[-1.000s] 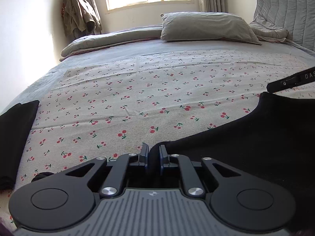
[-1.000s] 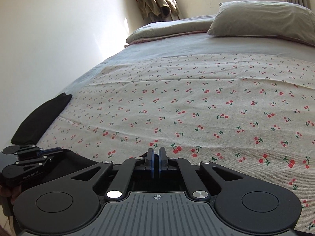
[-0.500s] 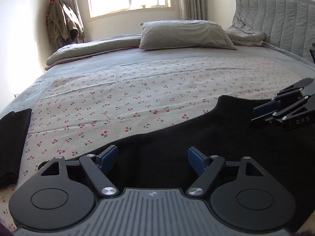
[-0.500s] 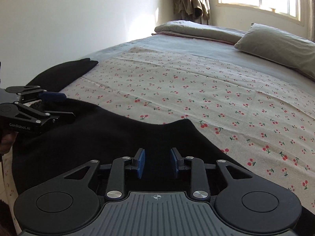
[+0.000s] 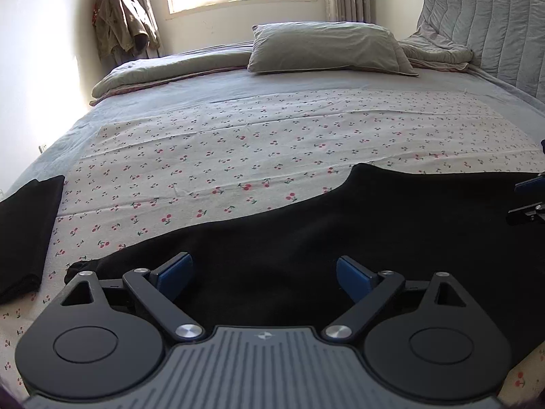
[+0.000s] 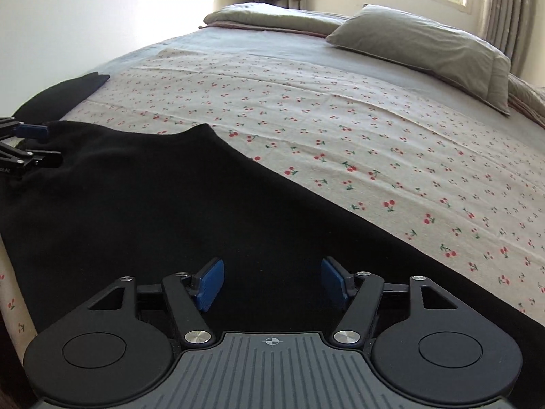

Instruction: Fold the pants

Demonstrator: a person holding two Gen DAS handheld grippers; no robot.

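Observation:
Black pants lie spread flat along the near edge of the cherry-print sheet; the right wrist view shows them filling its lower left. My left gripper hovers just above the cloth, jaws wide and still opening, the blue pads clear of the fabric. My right gripper is also over the pants, its jaws opening and gripping nothing. Each gripper shows at the edge of the other's view: the right one, the left one.
A second folded black garment rests at the left edge of the bed. A grey pillow, a folded duvet and a padded headboard lie at the far side, under a window. Clothes hang in the corner.
Both grippers were shut a second ago and now stand open. Both have drawn back and up, and the pants now lie released and spread on the sheet.

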